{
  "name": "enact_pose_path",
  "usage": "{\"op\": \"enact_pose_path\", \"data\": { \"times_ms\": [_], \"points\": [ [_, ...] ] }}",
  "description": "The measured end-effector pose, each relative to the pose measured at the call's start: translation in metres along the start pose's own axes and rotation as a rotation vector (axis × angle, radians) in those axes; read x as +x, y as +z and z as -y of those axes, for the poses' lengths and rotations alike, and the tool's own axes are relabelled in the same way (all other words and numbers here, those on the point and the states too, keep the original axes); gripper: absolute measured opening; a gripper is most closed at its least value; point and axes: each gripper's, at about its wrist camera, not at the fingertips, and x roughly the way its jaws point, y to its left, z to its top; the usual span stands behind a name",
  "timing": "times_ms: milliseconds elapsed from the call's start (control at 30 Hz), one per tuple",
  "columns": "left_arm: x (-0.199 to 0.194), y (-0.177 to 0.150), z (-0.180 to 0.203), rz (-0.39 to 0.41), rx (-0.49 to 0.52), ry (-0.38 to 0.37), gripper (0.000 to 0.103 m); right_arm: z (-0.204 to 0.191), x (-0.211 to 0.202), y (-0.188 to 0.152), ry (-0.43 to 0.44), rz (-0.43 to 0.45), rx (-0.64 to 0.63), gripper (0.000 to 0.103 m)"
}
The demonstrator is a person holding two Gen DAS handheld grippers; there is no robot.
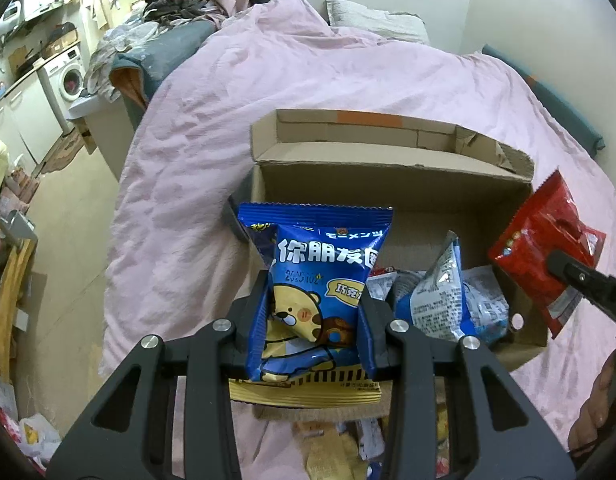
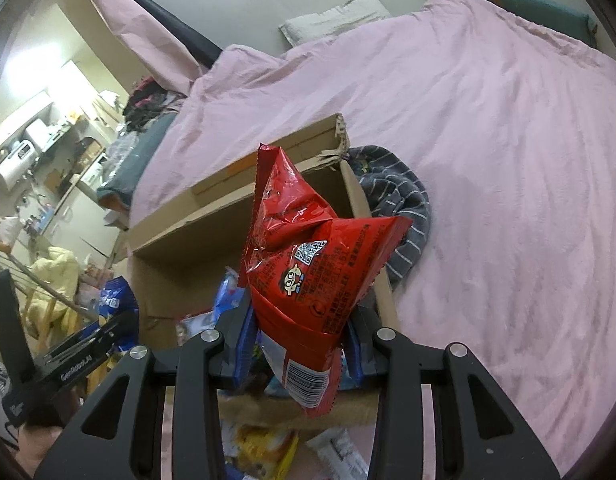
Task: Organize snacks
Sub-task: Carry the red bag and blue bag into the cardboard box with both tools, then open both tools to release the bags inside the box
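My left gripper is shut on a blue snack bag with a cartoon bear, held upright over the near left edge of an open cardboard box on the pink bed. My right gripper is shut on a red snack bag, held above the box's right side. The red bag also shows in the left wrist view, at the box's right wall. Several blue and silver snack packets lie inside the box.
A pink duvet covers the bed around the box. A grey striped cloth lies just right of the box. Loose snack packets lie in front of the box. The floor, a washing machine and cluttered furniture are at left.
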Motion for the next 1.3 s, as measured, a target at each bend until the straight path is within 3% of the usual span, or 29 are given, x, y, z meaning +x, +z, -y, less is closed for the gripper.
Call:
{"op": "enact_pose_path", "data": {
  "times_ms": [767,1200,1300],
  "points": [
    [0.023,-0.004,0.011,0.008,0.011,-0.063,0.036,-0.013,0.049,-0.005,-0.024,-0.129,-0.028,0.042],
    [0.020,-0.006,0.011,0.013,0.016,-0.057,0.036,-0.018,0.039,-0.002,-0.011,-0.074,-0.050,0.051],
    [0.016,-0.006,0.012,0.028,0.028,-0.043,0.043,-0.018,0.036,-0.001,-0.016,-0.058,-0.054,0.052]
  ]
}}
